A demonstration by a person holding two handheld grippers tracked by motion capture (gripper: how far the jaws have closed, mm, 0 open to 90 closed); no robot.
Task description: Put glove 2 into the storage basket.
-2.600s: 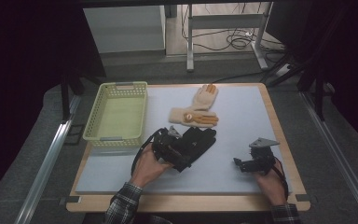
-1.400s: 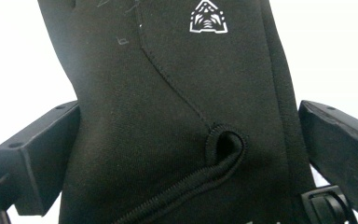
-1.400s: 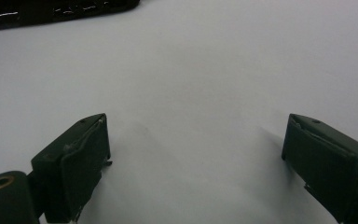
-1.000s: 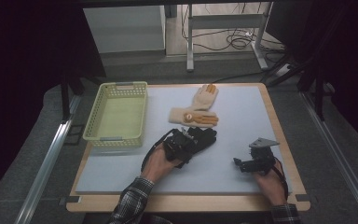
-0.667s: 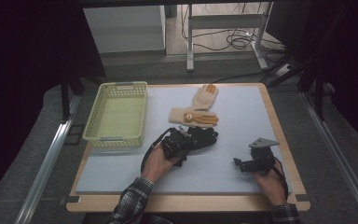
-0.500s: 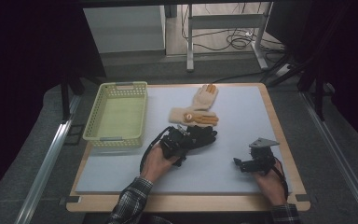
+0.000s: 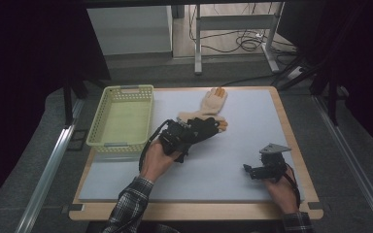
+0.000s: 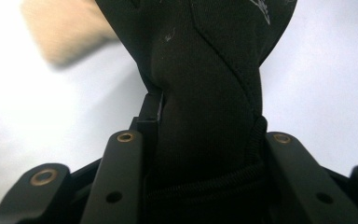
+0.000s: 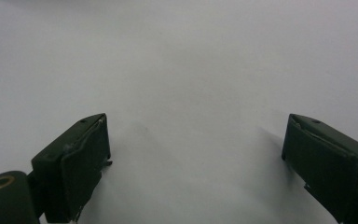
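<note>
A black glove hangs from my left gripper, which is shut on its cuff near the middle of the table. The glove's fingers lie over the end of a tan glove with orange fingertips. A second tan glove lies just behind it, toward the far edge. My right gripper rests low over the pale mat at the front right, jaws wide apart with nothing between its fingers.
A pale green plastic basket stands empty at the far left of the table. The grey mat covers the wooden tabletop. Beyond the far edge are a cabinet, table legs and cables on the floor.
My left gripper has carried the black glove up and to the right, so it now overlaps the nearer tan glove. The right gripper has stayed put.
</note>
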